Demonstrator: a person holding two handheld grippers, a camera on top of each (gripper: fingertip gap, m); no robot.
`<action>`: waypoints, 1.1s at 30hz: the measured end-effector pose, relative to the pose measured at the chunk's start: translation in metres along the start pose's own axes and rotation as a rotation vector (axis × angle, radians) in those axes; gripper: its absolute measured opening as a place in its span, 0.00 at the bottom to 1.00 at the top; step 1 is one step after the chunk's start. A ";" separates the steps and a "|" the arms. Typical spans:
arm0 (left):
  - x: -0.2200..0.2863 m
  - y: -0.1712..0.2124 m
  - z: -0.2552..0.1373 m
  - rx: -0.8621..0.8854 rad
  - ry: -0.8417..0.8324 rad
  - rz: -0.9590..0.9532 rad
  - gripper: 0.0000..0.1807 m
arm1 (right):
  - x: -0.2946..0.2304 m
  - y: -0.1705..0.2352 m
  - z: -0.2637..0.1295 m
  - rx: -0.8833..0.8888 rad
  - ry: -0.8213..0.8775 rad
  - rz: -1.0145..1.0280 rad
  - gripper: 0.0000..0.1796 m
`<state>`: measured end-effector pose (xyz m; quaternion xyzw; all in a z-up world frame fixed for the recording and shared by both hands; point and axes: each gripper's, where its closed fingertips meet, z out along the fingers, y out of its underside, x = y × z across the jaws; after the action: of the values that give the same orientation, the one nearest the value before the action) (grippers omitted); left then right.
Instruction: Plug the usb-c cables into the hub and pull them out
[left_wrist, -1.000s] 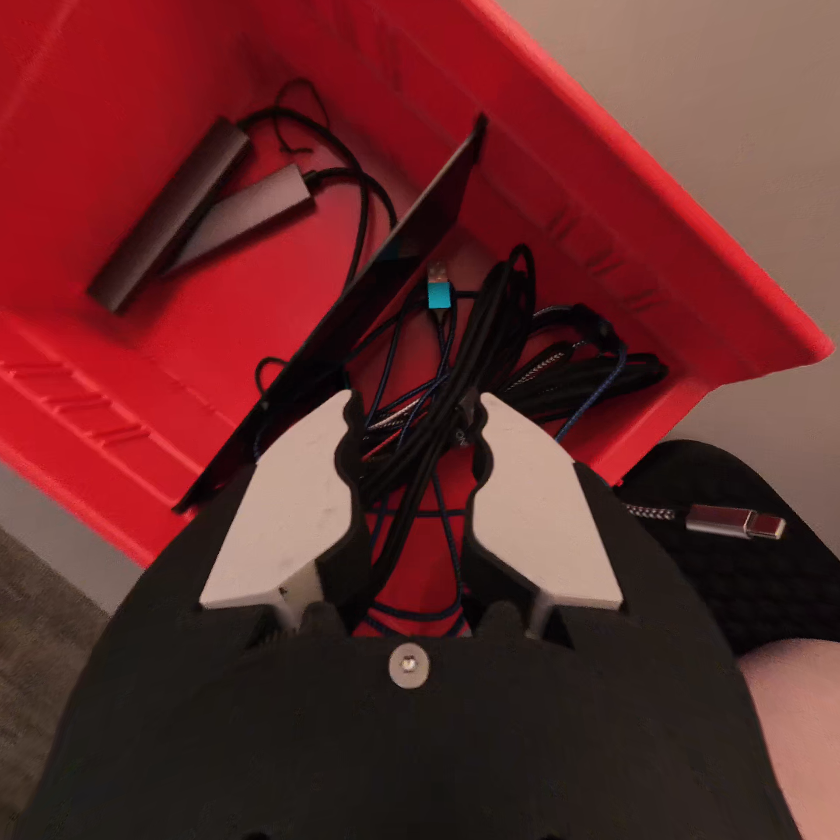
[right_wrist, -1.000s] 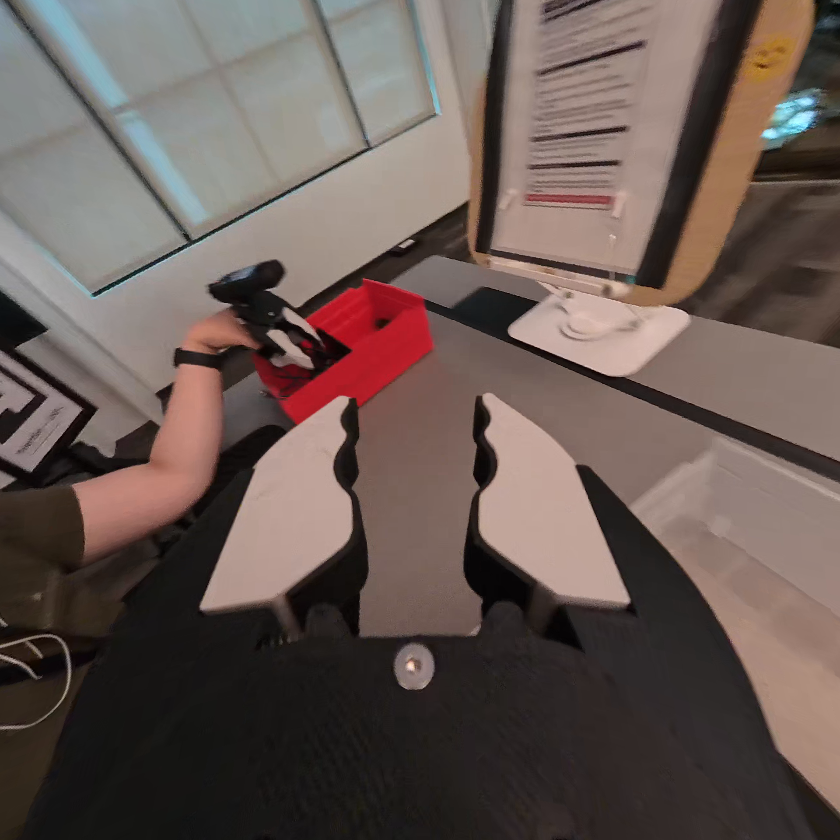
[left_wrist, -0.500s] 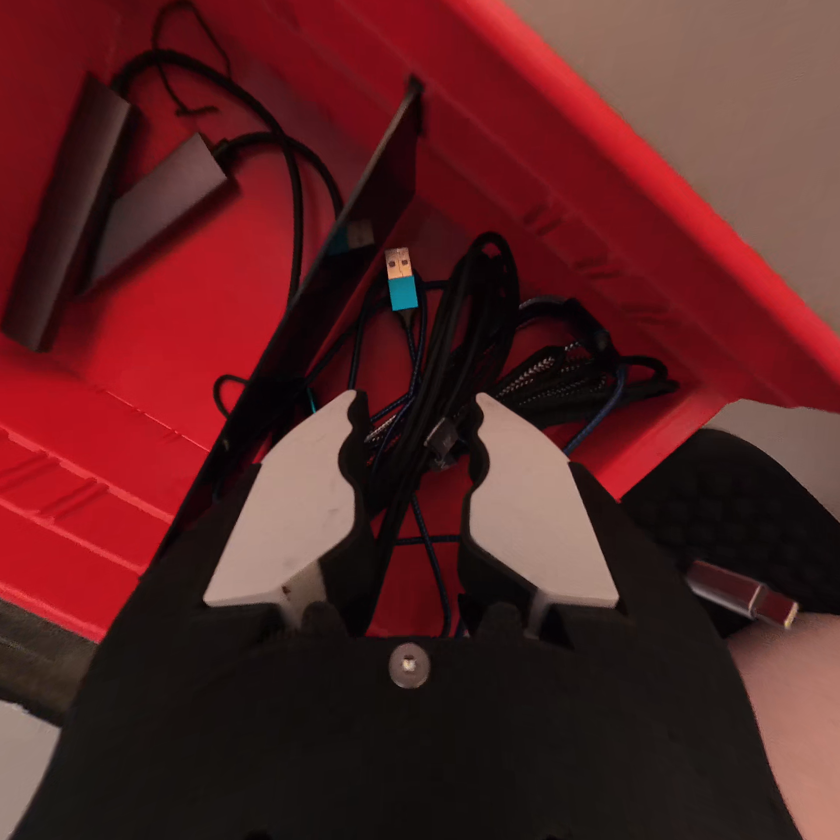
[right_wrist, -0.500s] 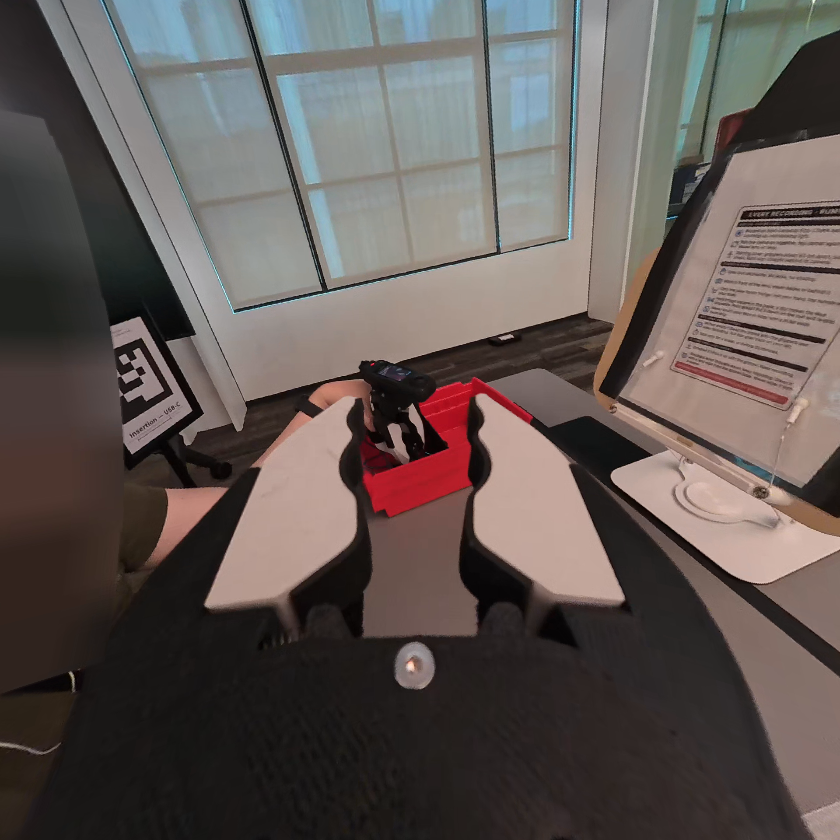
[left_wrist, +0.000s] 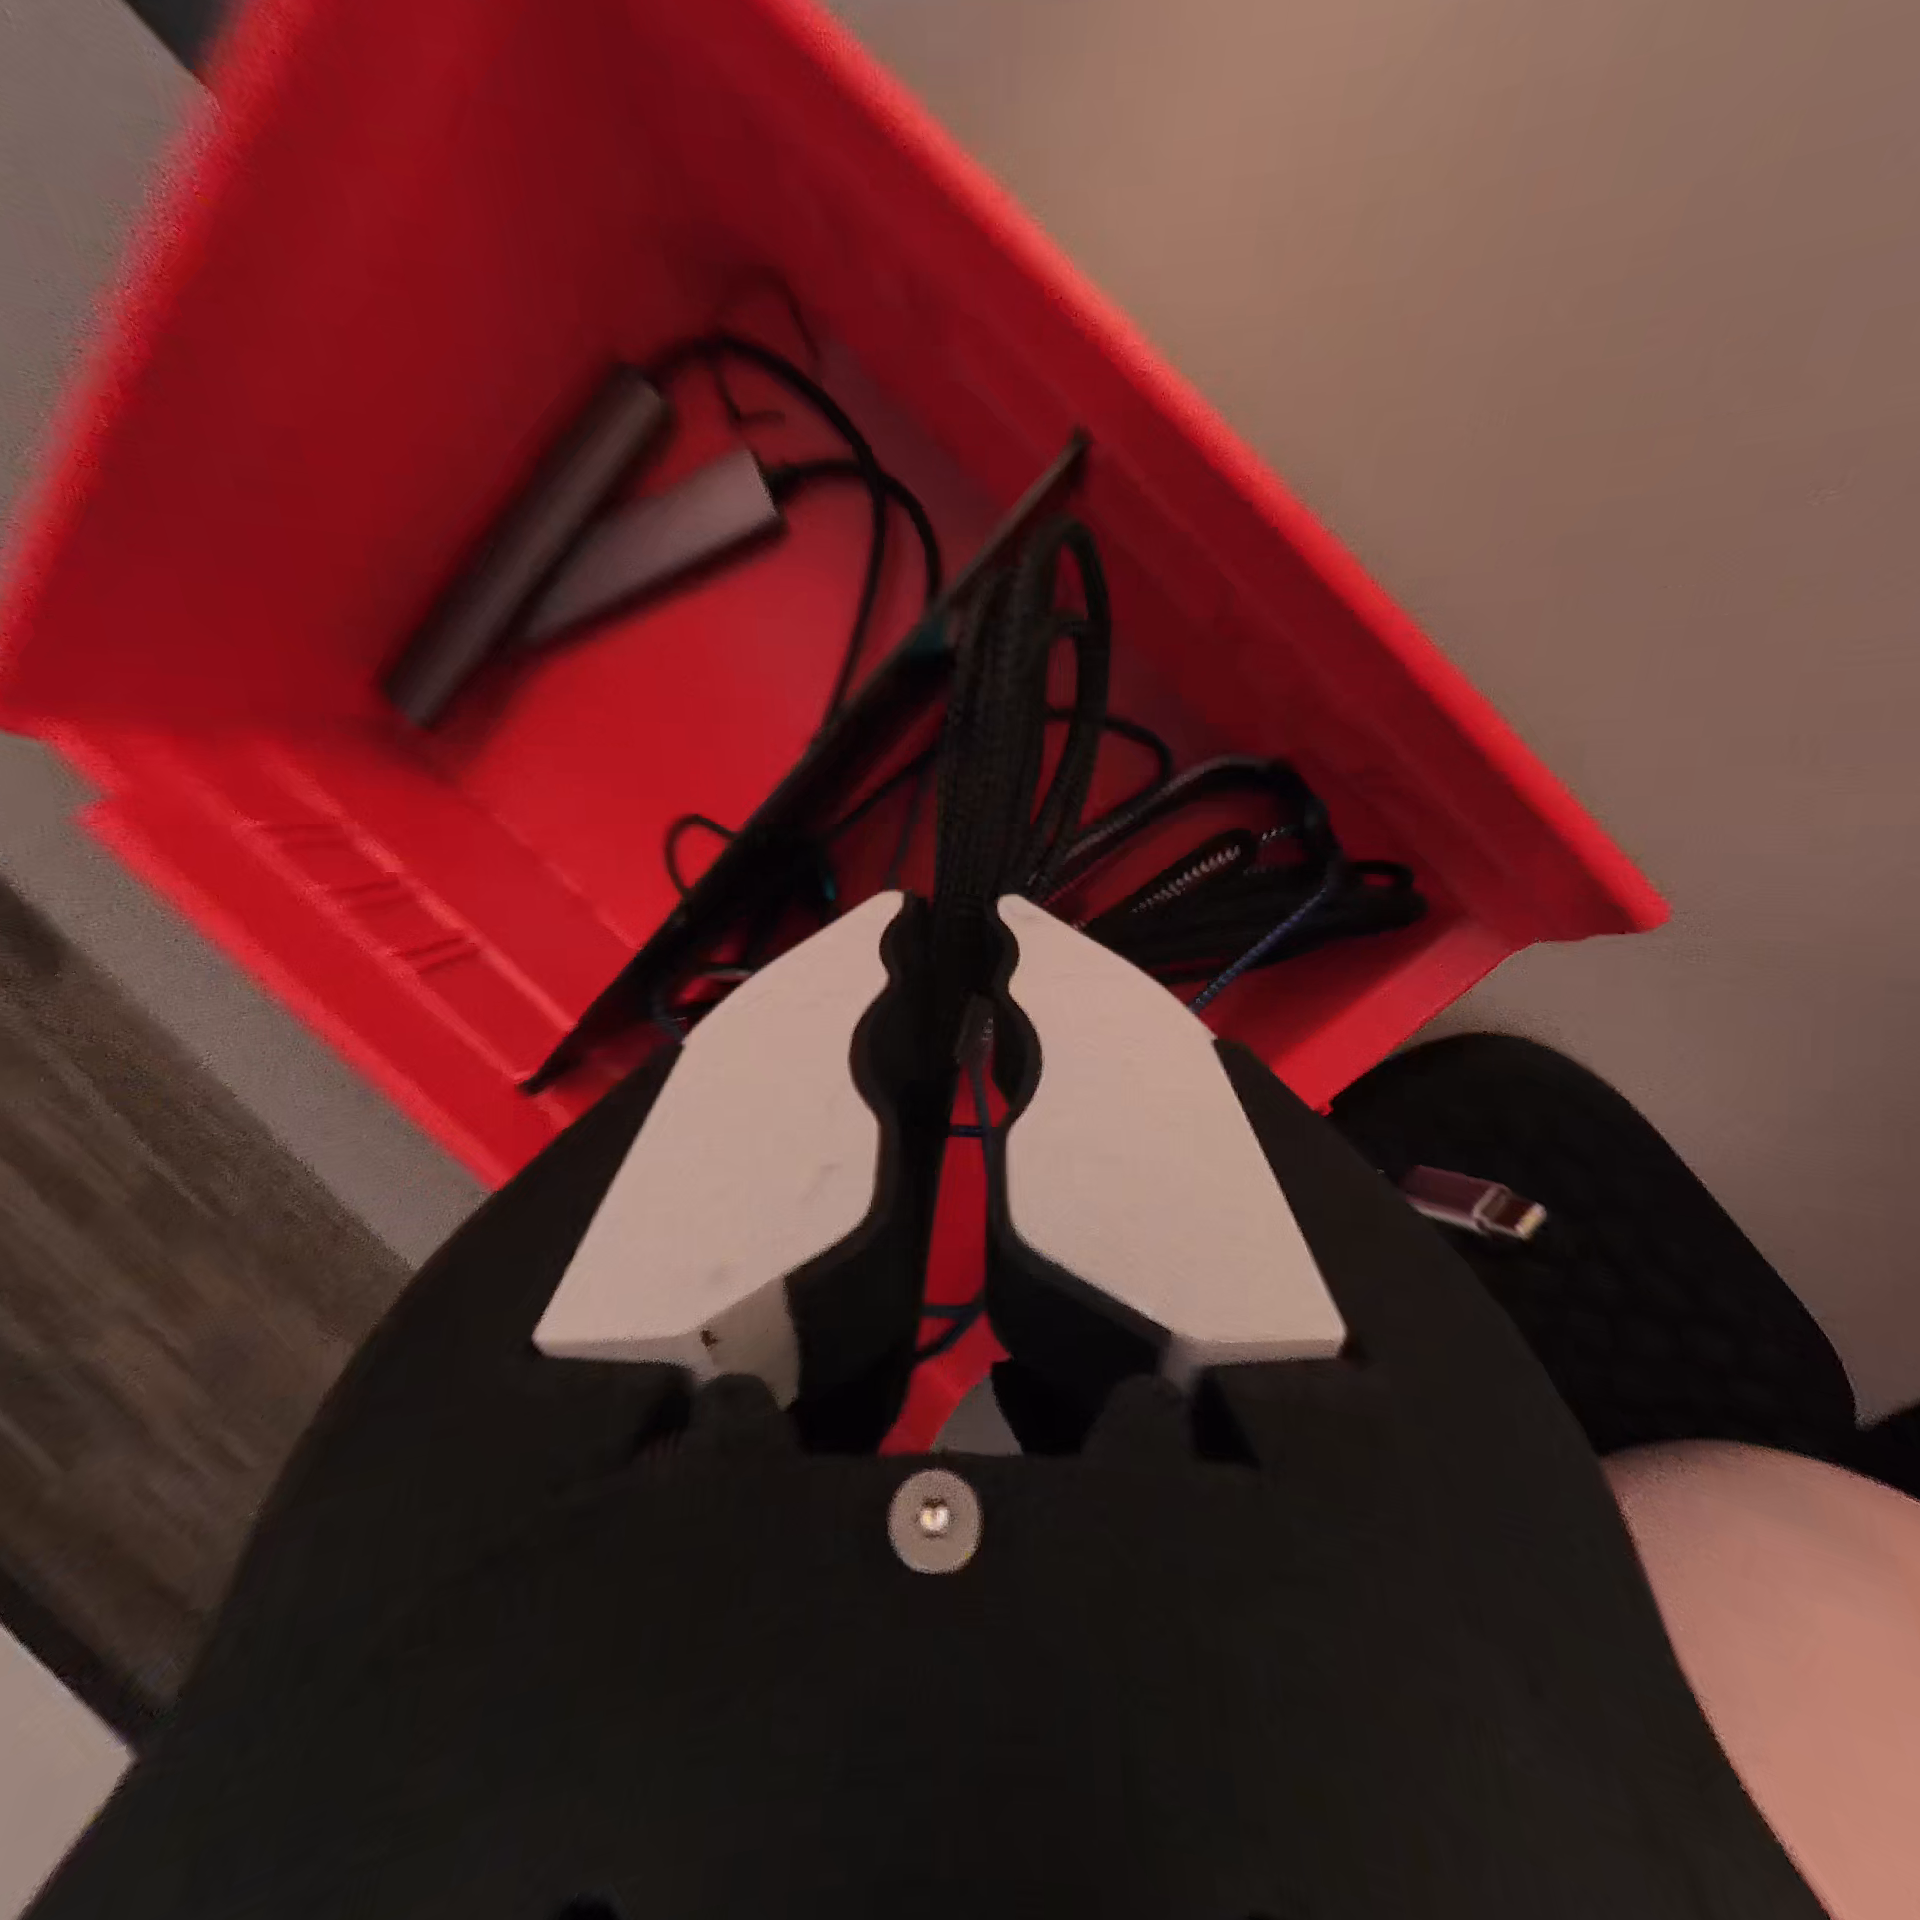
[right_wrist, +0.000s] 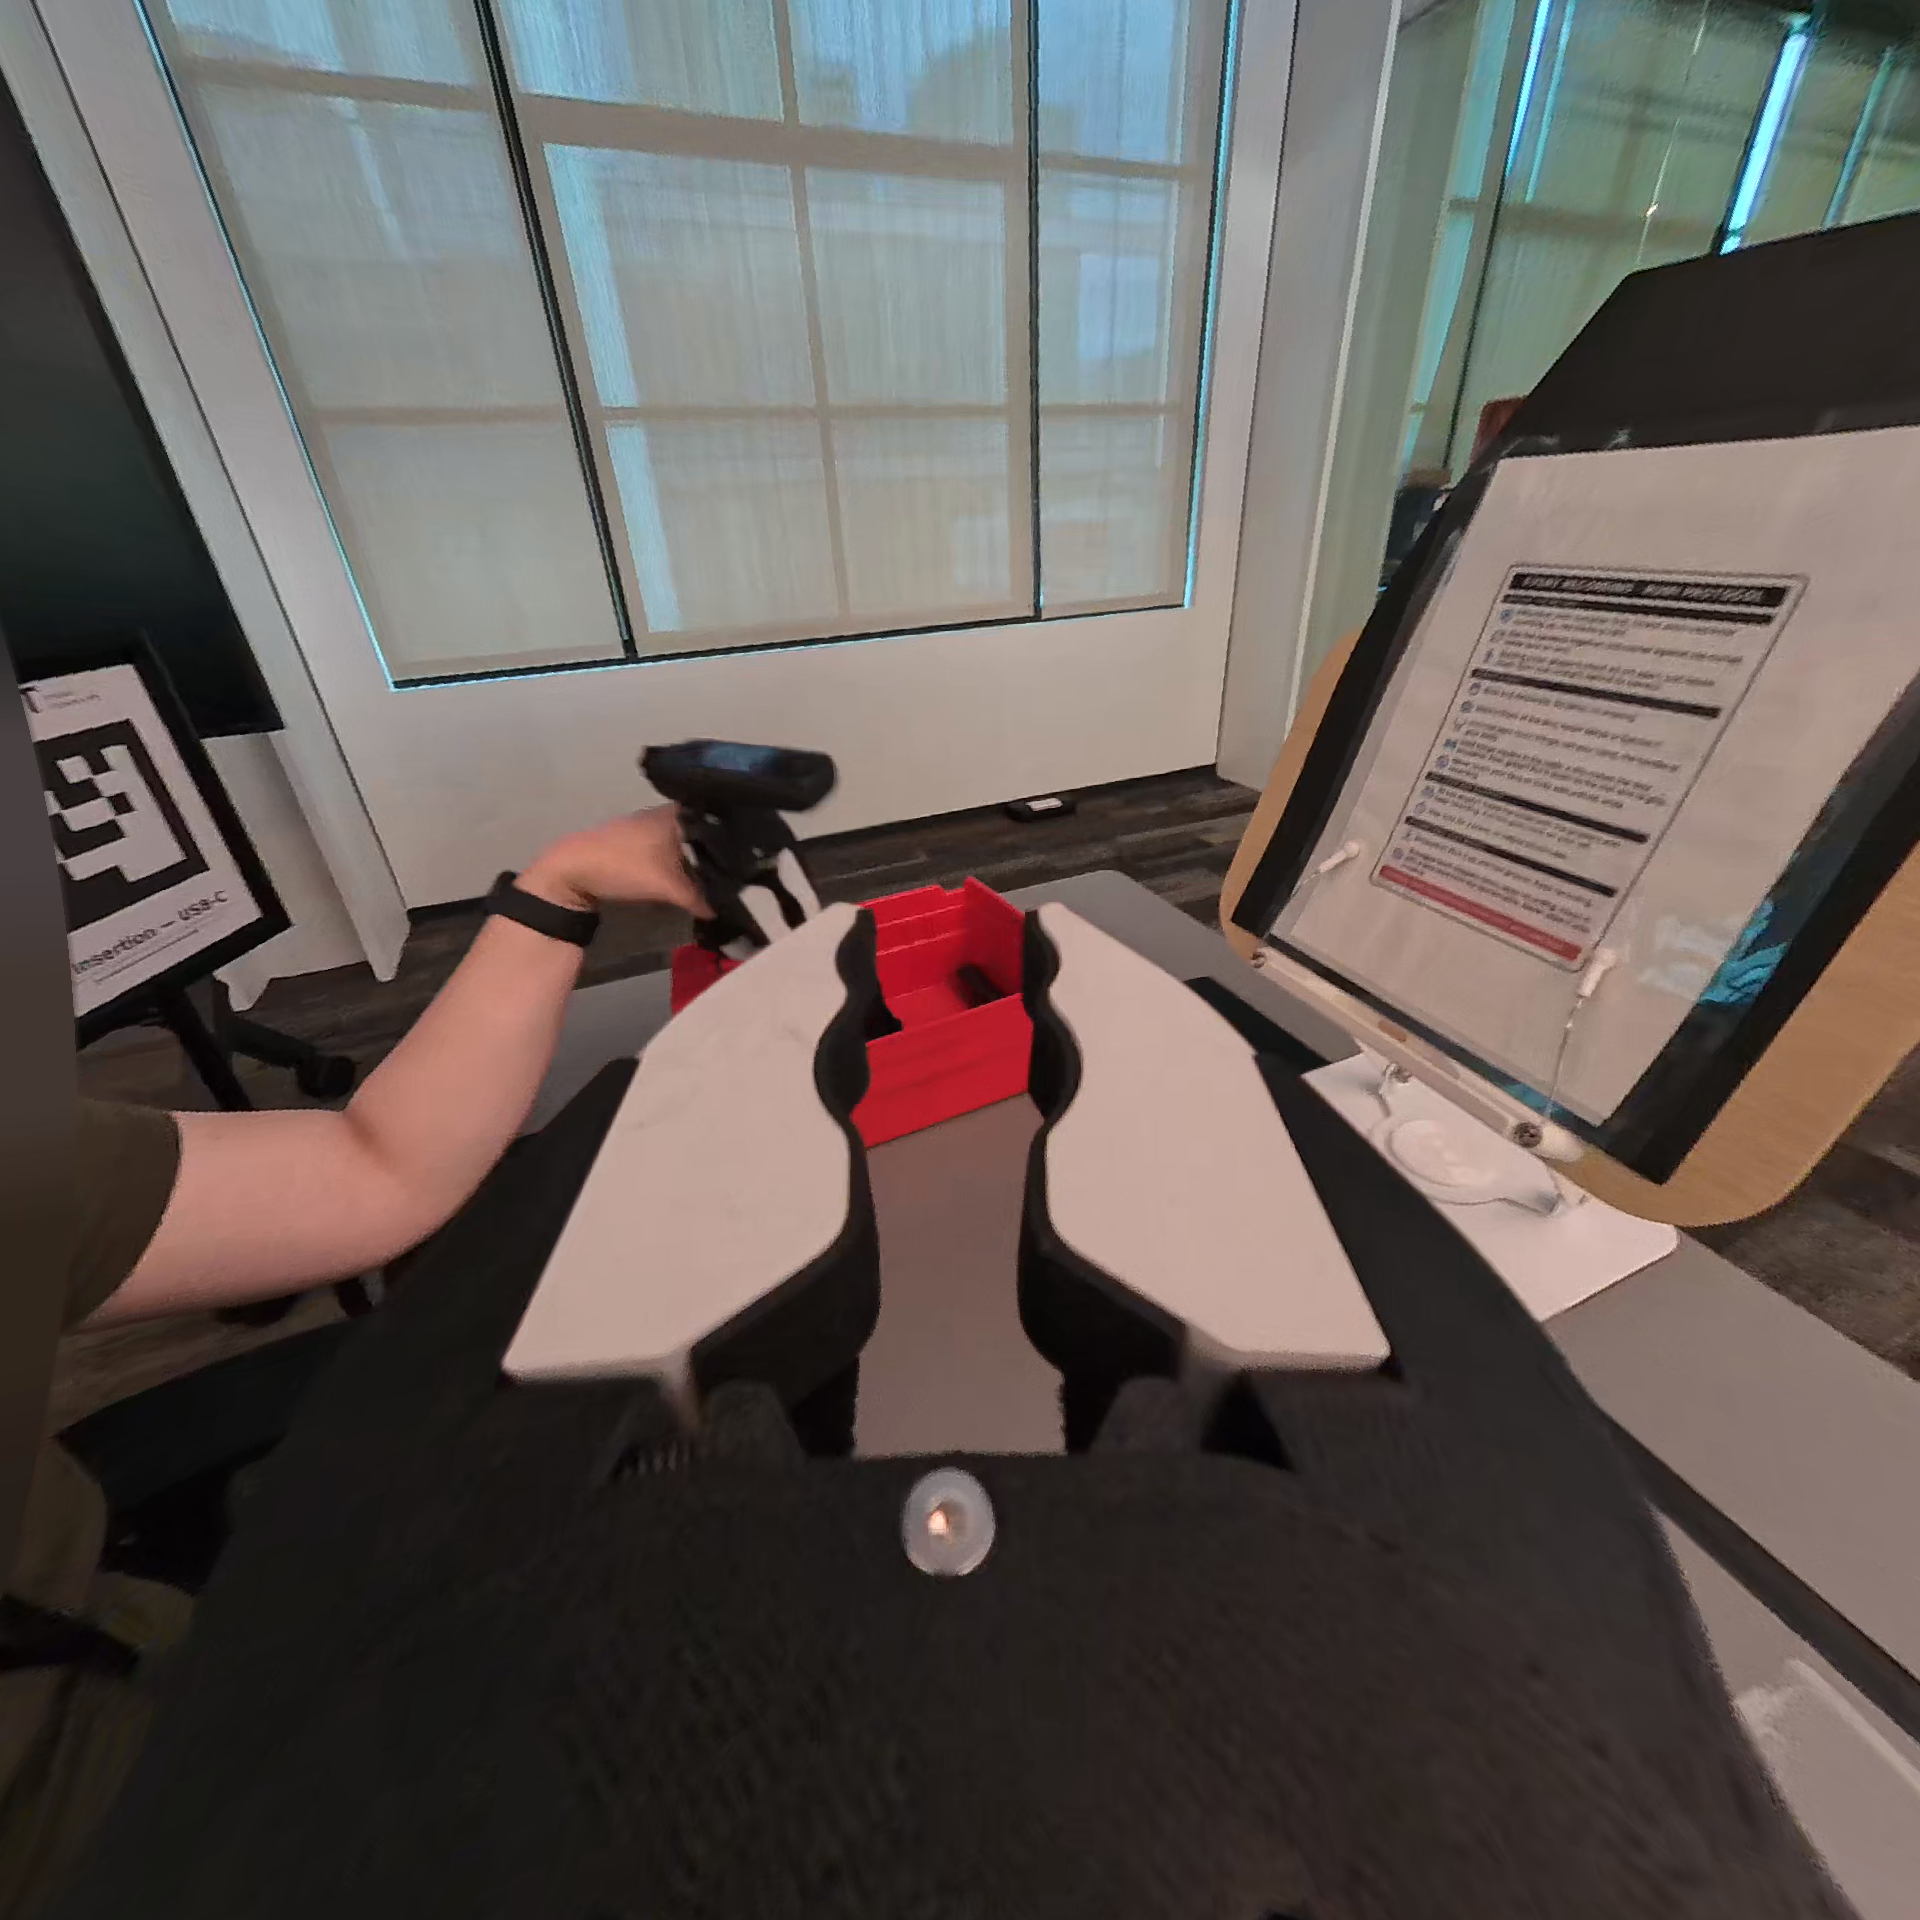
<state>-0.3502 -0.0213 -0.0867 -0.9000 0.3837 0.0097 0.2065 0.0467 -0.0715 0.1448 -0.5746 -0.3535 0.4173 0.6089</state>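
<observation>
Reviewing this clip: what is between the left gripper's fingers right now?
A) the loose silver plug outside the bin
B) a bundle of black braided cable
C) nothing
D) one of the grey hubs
B: in the left wrist view the left gripper is pinched on the black braided cable rising out of the red bin, while both grey hubs lie in the other compartment.

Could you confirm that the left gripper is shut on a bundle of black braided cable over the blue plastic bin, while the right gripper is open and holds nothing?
Not quite: the plastic bin is red, not blue, as the left wrist view shows. The rest stands: the left gripper is shut on the bundle of black braided cable over that bin, and the right gripper is open and holds nothing.
</observation>
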 end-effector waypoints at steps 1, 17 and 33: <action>-0.003 -0.007 -0.016 0.061 -0.047 -0.005 0.05 | 0.002 -0.001 -0.002 0.005 0.018 -0.011 0.15; 0.278 -0.162 0.010 0.314 0.385 0.479 0.04 | 0.014 -0.018 -0.029 0.081 0.165 -0.073 0.14; 0.305 -0.174 0.025 0.445 0.598 0.526 0.21 | 0.020 -0.037 -0.059 0.185 0.264 -0.151 0.08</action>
<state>-0.0107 -0.1129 -0.0995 -0.6688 0.6348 -0.2812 0.2657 0.1126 -0.0769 0.1749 -0.5379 -0.2727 0.3218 0.7299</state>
